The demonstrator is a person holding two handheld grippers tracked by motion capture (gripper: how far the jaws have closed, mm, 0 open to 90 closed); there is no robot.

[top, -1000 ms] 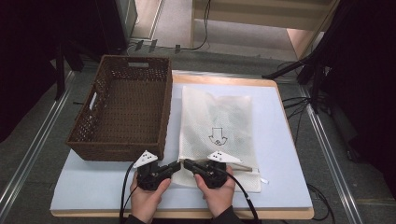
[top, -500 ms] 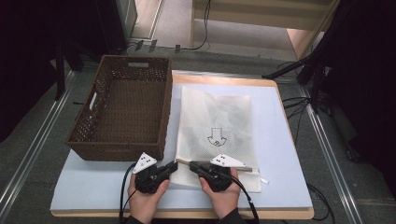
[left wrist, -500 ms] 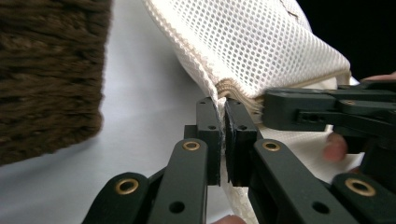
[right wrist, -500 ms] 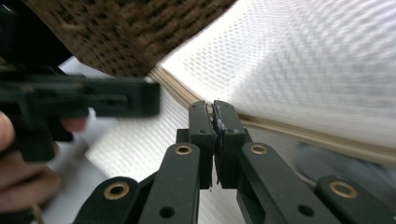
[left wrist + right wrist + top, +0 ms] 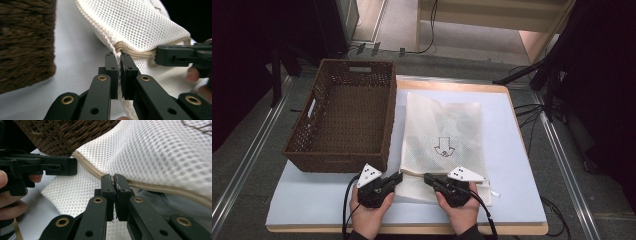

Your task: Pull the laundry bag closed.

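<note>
A white mesh bag [image 5: 443,125] with an arrow print lies flat on the pale blue table top [image 5: 512,165], right of a brown wicker basket [image 5: 388,125]. Both grippers sit at the bag's near edge. My left gripper [image 5: 399,176] is shut on the bag's near left corner; its own view shows its jaws pinching the mesh bag [image 5: 140,25] at the beige zip seam, my left gripper [image 5: 118,53] pointing at it. My right gripper [image 5: 428,177] is shut on the zip edge a little to the right; my right gripper [image 5: 114,178] pinches the beige strip of the mesh bag [image 5: 155,152].
The wicker basket [image 5: 25,45] stands close on the left of the bag's corner, and the basket [image 5: 70,132] wall rises just behind the seam. Bare table top lies right of the bag. Cables and dark stands surround the table on the floor.
My right gripper has slid a short way to the right along the bag's near edge, widening the gap between the two grippers. The left gripper has stayed put.
</note>
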